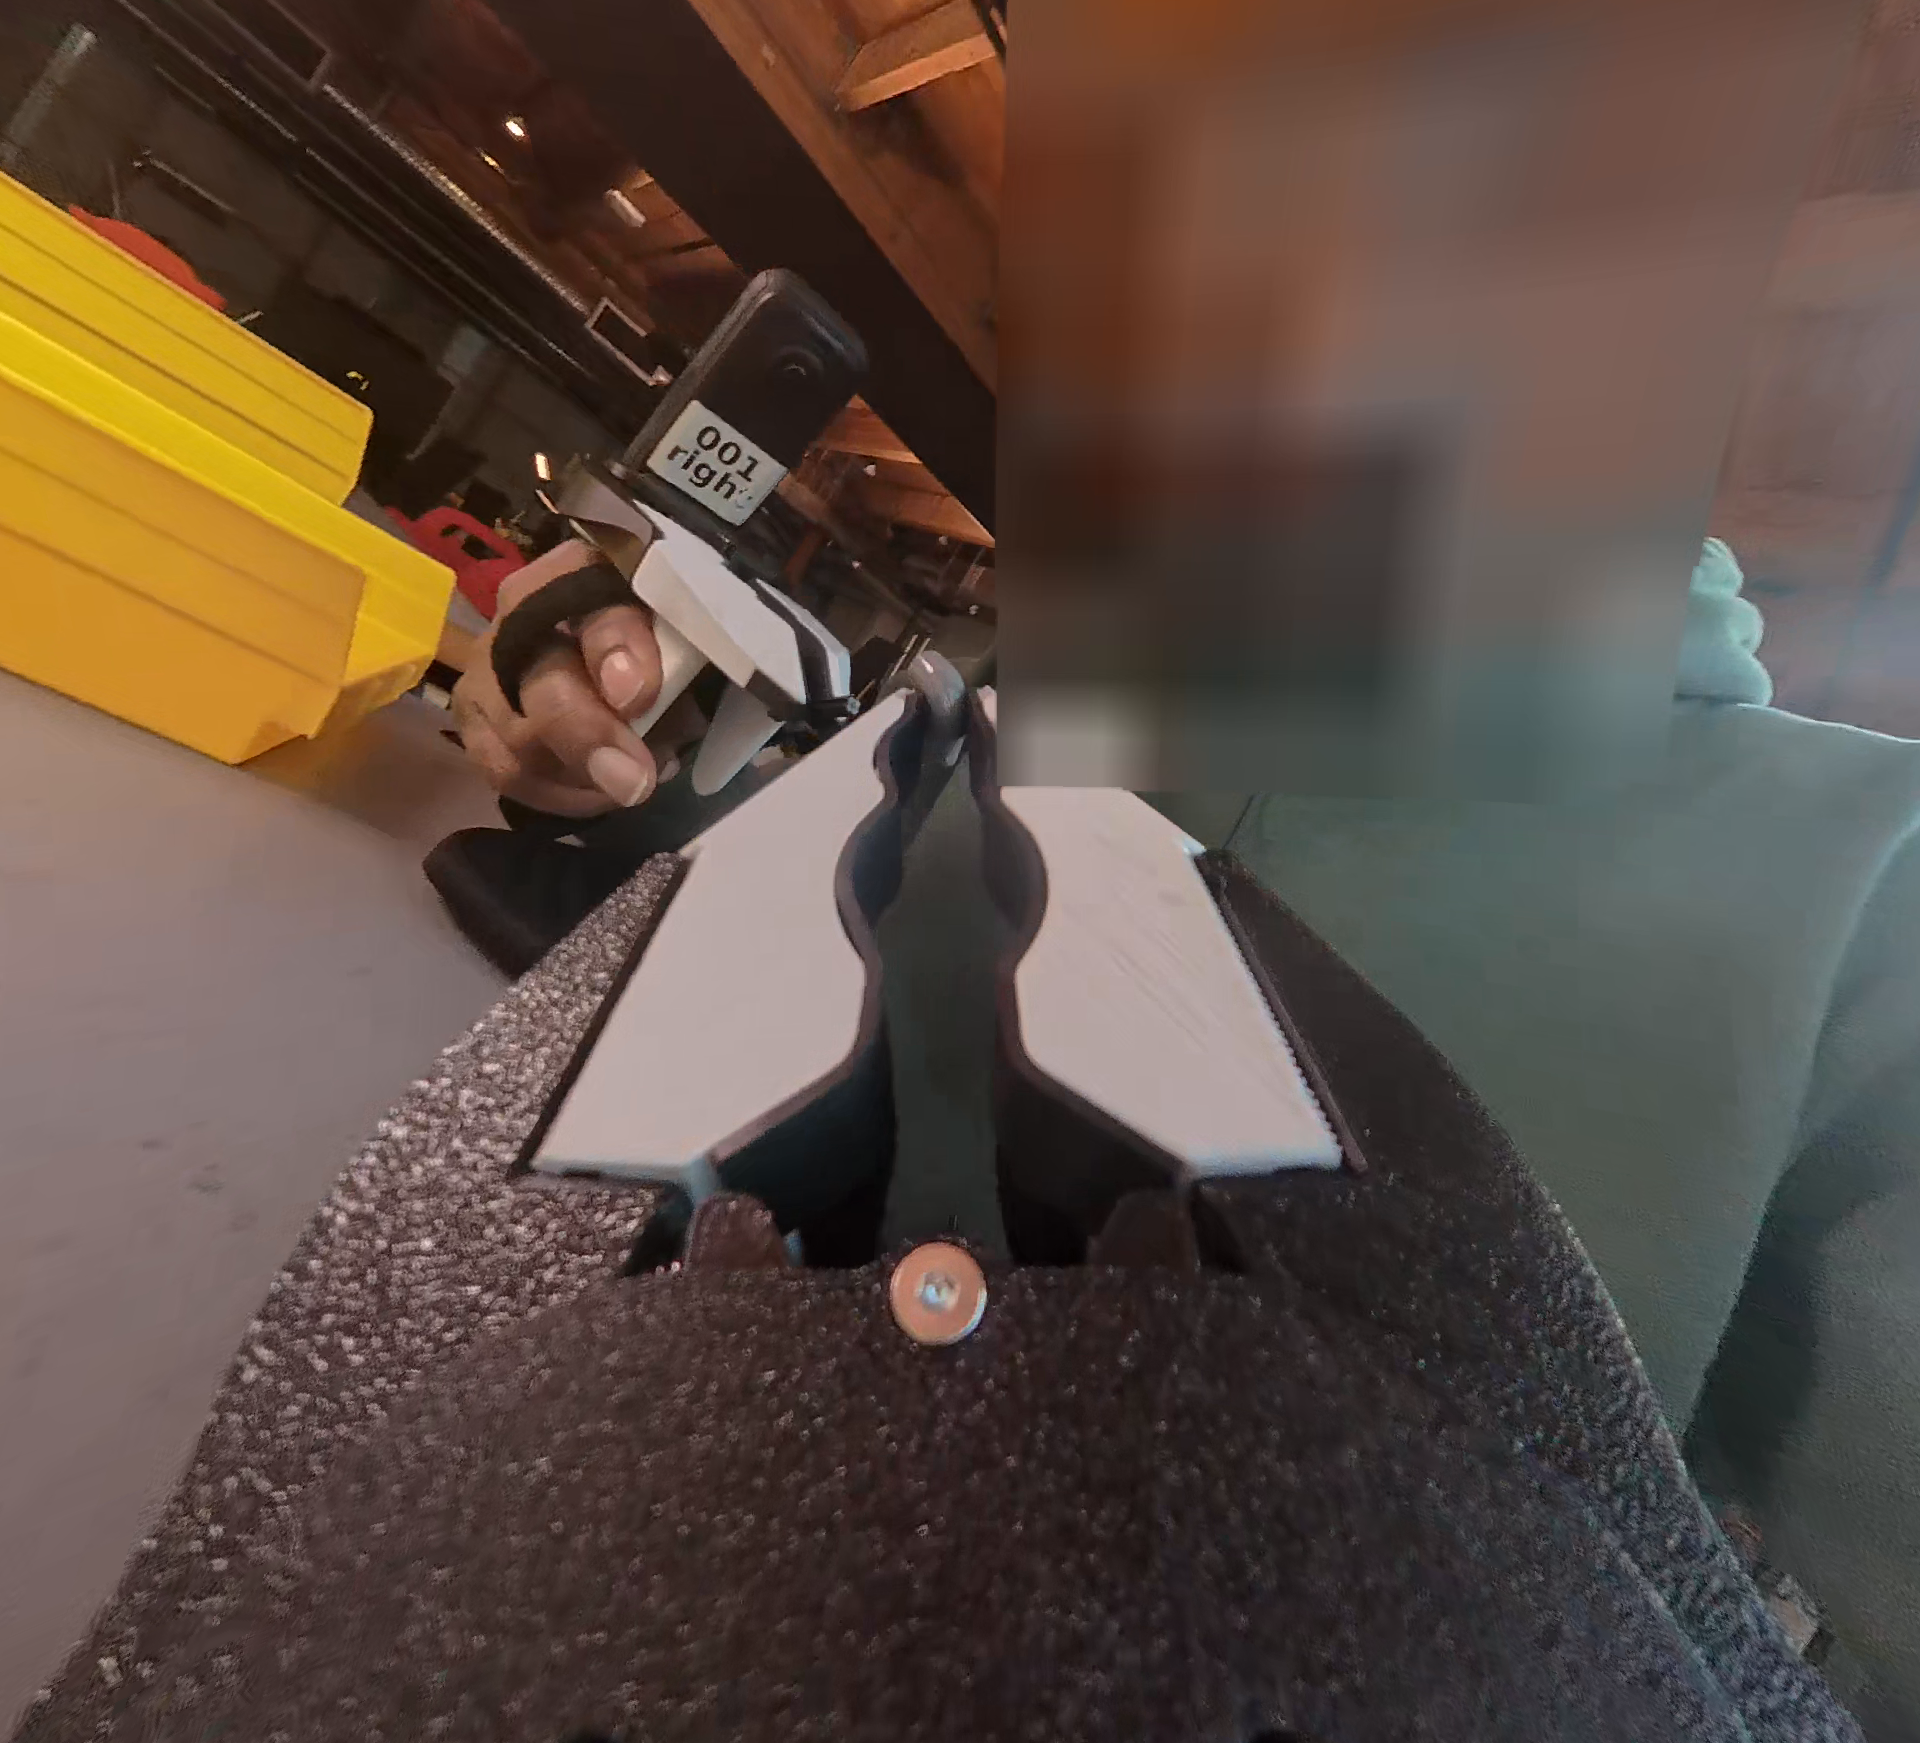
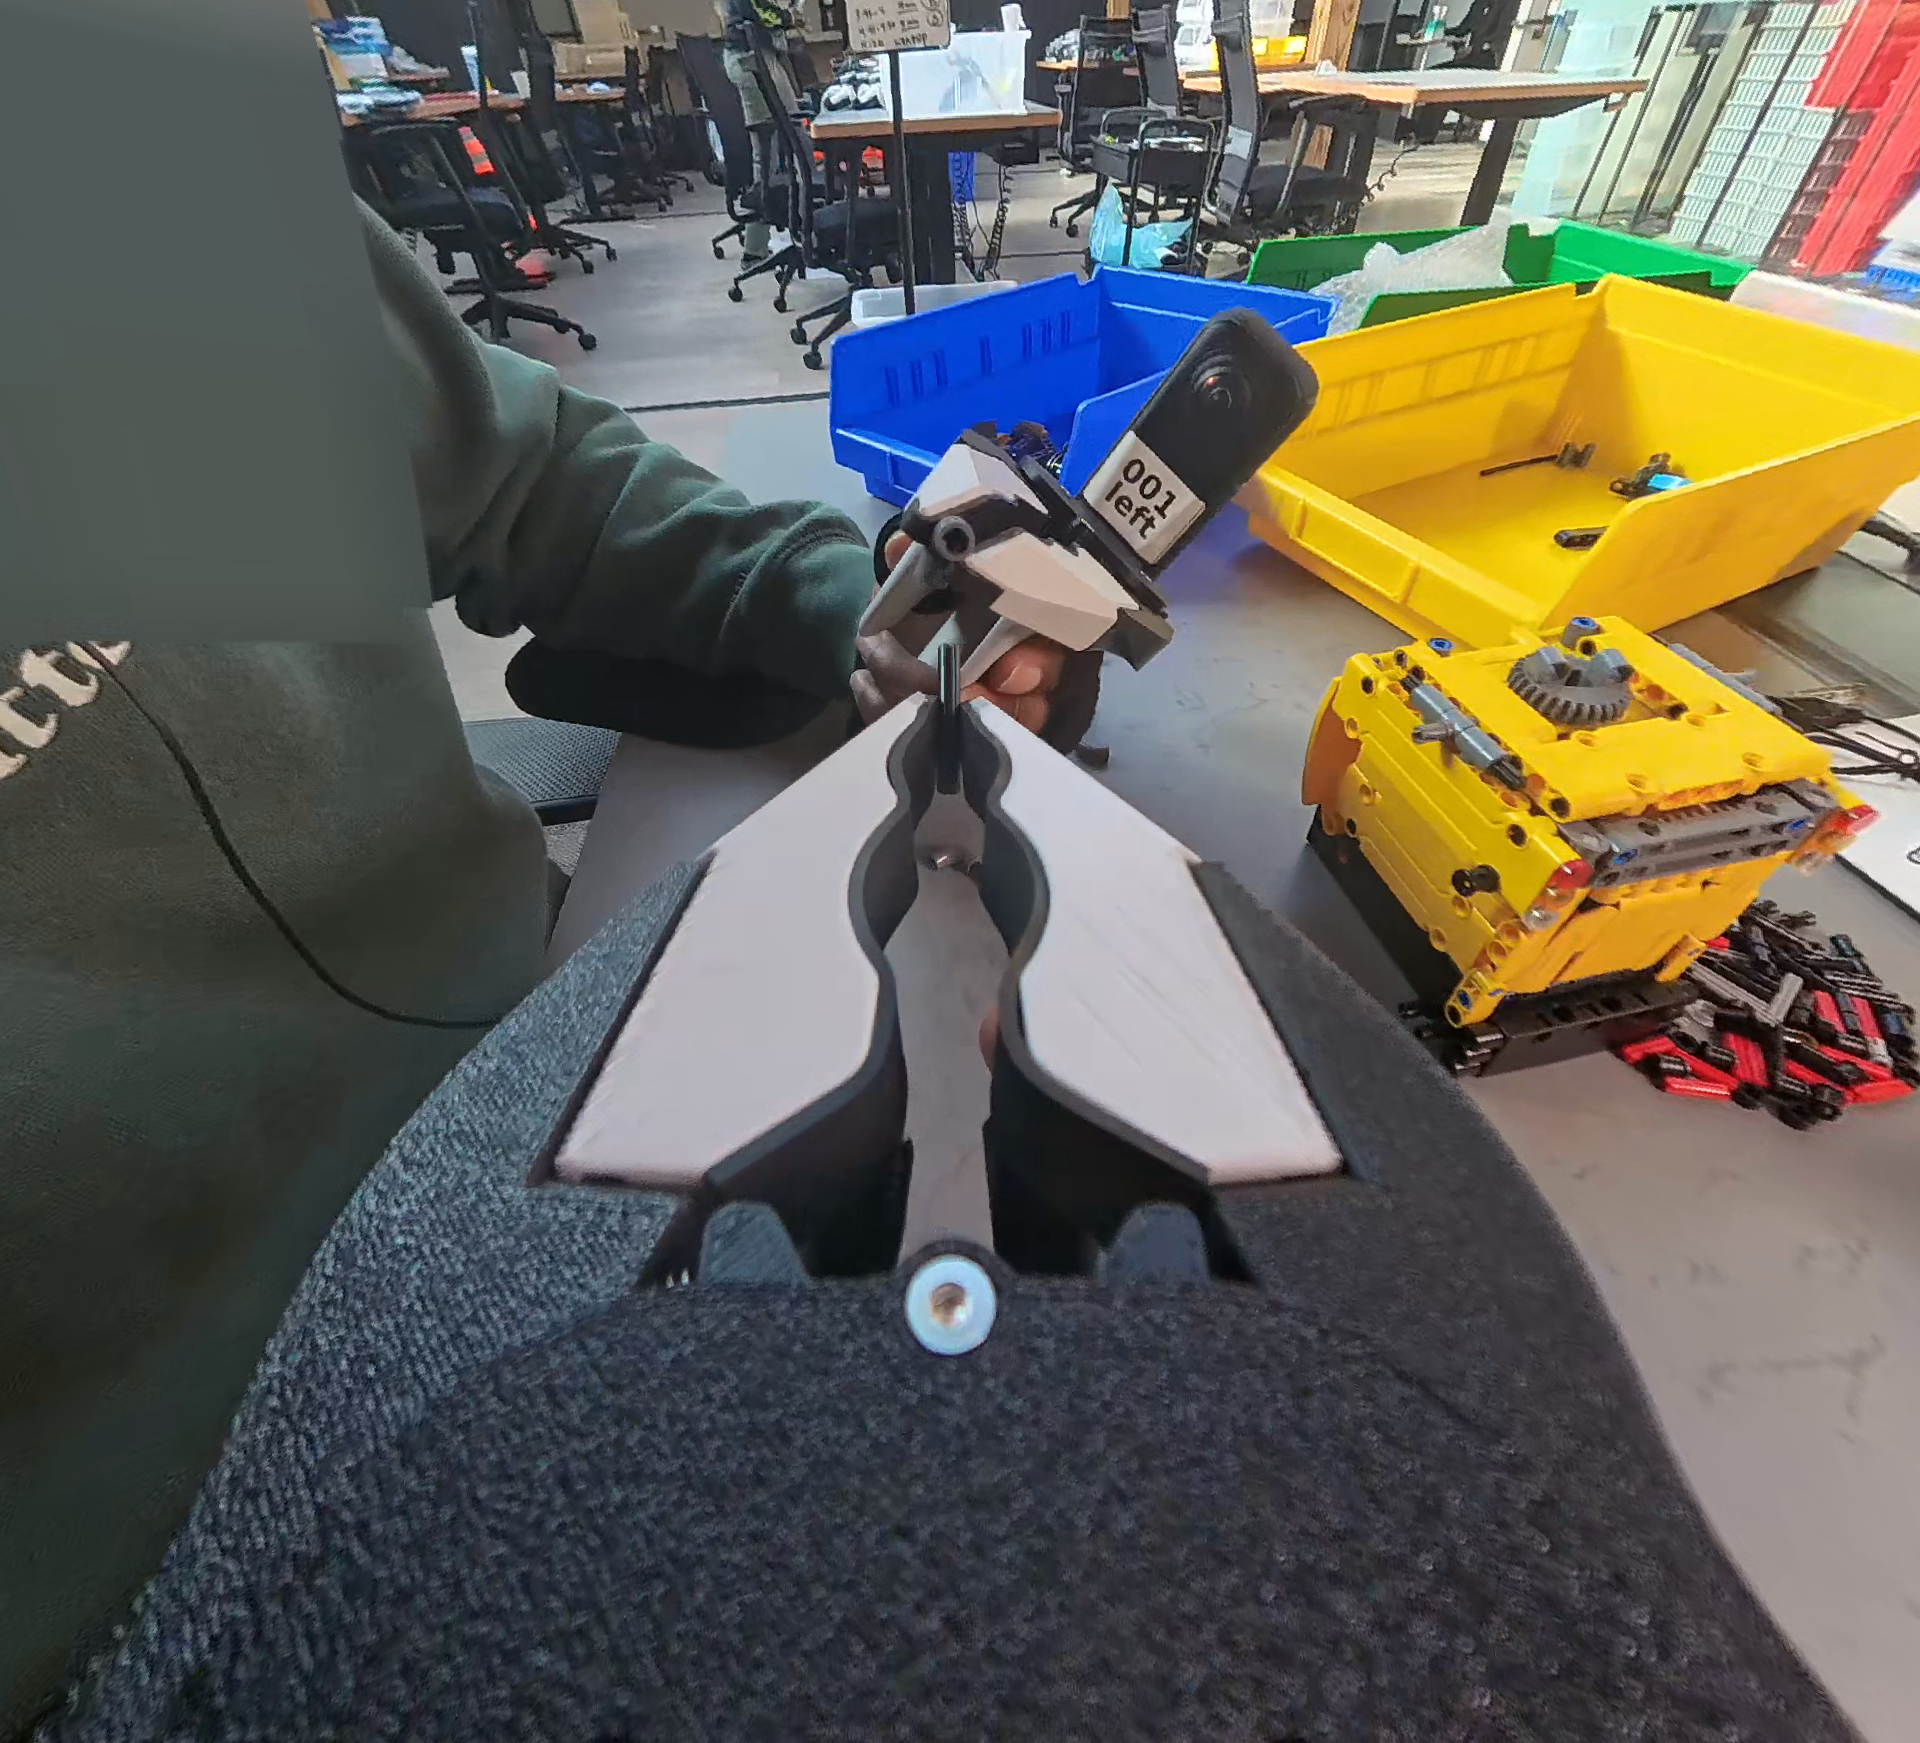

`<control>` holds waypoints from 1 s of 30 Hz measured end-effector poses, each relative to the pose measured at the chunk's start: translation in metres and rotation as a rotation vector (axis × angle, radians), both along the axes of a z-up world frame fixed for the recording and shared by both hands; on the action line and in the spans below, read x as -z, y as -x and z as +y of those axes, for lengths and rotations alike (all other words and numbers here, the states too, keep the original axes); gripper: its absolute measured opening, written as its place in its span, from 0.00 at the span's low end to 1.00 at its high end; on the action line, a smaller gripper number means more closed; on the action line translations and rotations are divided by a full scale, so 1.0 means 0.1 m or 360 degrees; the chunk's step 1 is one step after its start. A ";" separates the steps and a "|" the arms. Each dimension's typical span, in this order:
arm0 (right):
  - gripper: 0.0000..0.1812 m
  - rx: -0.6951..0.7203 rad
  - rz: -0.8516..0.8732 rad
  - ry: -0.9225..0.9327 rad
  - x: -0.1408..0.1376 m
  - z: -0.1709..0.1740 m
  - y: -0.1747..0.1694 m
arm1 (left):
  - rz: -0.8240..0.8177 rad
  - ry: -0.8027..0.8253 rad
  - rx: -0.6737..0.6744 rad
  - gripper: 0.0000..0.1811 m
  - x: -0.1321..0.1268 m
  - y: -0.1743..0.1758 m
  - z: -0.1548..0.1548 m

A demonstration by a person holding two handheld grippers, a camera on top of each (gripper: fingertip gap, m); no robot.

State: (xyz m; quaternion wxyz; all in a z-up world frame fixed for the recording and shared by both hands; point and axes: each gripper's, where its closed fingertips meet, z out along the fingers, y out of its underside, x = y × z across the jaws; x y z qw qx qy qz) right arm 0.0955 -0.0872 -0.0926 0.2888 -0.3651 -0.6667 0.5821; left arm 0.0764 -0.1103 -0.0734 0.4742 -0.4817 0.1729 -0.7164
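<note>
My right gripper [image 2: 948, 743] is shut on a thin black axle [image 2: 948, 706] that stands upright between its tips. My left gripper [image 1: 940, 732] is shut on a small grey piece [image 1: 932, 685] at its tips. The two grippers meet tip to tip above the grey table [image 2: 1662, 1278]. In the right wrist view the left gripper [image 2: 940, 644] is held by a hand just beyond the axle's top. In the left wrist view the right gripper [image 1: 821, 706] comes in from the left, held by a hand [image 1: 561, 706]. How the axle and the grey piece touch is hidden.
A yellow brick-built model [image 2: 1558, 820] sits on the table at the right, with a pile of red and black pins [image 2: 1787, 1018] in front. Behind stand a yellow bin [image 2: 1455, 571], a blue bin [image 2: 987, 384] and a green bin [image 2: 1621, 254]. A person's green sleeve [image 2: 623, 530] rests at the left. The left gripper's tips are roughly 4 centimeters from the right gripper's.
</note>
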 end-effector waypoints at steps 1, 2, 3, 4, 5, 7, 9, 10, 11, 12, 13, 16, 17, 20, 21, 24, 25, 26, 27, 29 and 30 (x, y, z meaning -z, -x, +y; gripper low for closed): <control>0.02 -0.0001 0.0009 0.0007 -0.03 -0.01 -0.01 | -0.0031 -0.0018 0.0027 0.03 -0.02 0.01 -0.02; 0.02 0.0000 0.0021 0.0018 -0.06 -0.03 -0.02 | -0.0054 -0.0037 0.0054 0.03 -0.04 0.01 -0.05; 0.01 -0.0007 0.0037 0.0025 -0.09 -0.05 -0.03 | -0.0080 -0.0056 0.0088 0.03 -0.06 0.01 -0.08; 0.02 -0.0007 0.0048 0.0032 -0.12 -0.06 -0.03 | -0.0114 -0.0075 0.0137 0.04 -0.09 0.01 -0.12; 0.02 -0.0004 0.0053 0.0038 -0.14 -0.07 -0.03 | -0.0135 -0.0089 0.0178 0.03 -0.10 0.00 -0.15; 0.01 -0.0032 0.0067 0.0054 -0.17 -0.13 -0.05 | -0.0152 -0.0111 0.0237 0.03 -0.11 -0.02 -0.20; 0.02 -0.0053 0.0071 0.0060 -0.18 -0.20 -0.05 | -0.0163 -0.0128 0.0299 0.03 -0.12 -0.04 -0.25; 0.02 -0.0066 0.0076 0.0062 -0.19 -0.23 -0.05 | -0.0160 -0.0134 0.0320 0.03 -0.11 -0.06 -0.27; 0.02 -0.0076 0.0075 0.0066 -0.19 -0.26 -0.05 | -0.0156 -0.0139 0.0335 0.03 -0.11 -0.07 -0.28; 0.01 -0.0087 0.0070 0.0066 -0.18 -0.28 -0.05 | -0.0150 -0.0143 0.0345 0.03 -0.10 -0.08 -0.29; 0.01 -0.0093 0.0069 0.0063 -0.18 -0.30 -0.05 | -0.0142 -0.0147 0.0353 0.03 -0.10 -0.08 -0.29; 0.02 -0.0112 0.0055 0.0068 -0.15 -0.34 -0.04 | -0.0118 -0.0143 0.0358 0.03 -0.07 -0.10 -0.29; 0.02 -0.0116 0.0052 0.0068 -0.15 -0.35 -0.04 | -0.0097 -0.0139 0.0356 0.03 -0.06 -0.11 -0.28; 0.02 -0.0106 0.0039 0.0061 -0.13 -0.33 -0.03 | -0.0004 -0.0123 0.0328 0.04 0.02 -0.16 -0.25; 0.01 -0.0104 0.0023 0.0055 -0.10 -0.33 -0.02 | 0.0034 -0.0121 0.0309 0.03 0.04 -0.18 -0.23; 0.01 -0.0091 -0.0014 0.0034 -0.05 -0.29 -0.02 | 0.0136 -0.0111 0.0244 0.03 0.10 -0.18 -0.19; 0.01 -0.0091 -0.0028 0.0026 -0.03 -0.28 -0.02 | 0.0169 -0.0110 0.0227 0.03 0.12 -0.18 -0.18; 0.01 -0.0089 -0.0040 0.0015 -0.01 -0.27 -0.02 | 0.0199 -0.0110 0.0211 0.03 0.13 -0.19 -0.17; 0.01 -0.0088 -0.0053 -0.0001 0.01 -0.27 -0.02 | 0.0230 -0.0109 0.0197 0.03 0.15 -0.19 -0.17; 0.01 -0.0092 -0.0089 -0.0026 0.05 -0.26 -0.02 | 0.0305 -0.0112 0.0166 0.03 0.20 -0.20 -0.16; 0.01 -0.0093 -0.0116 -0.0044 0.09 -0.26 -0.03 | 0.0360 -0.0114 0.0147 0.03 0.23 -0.20 -0.15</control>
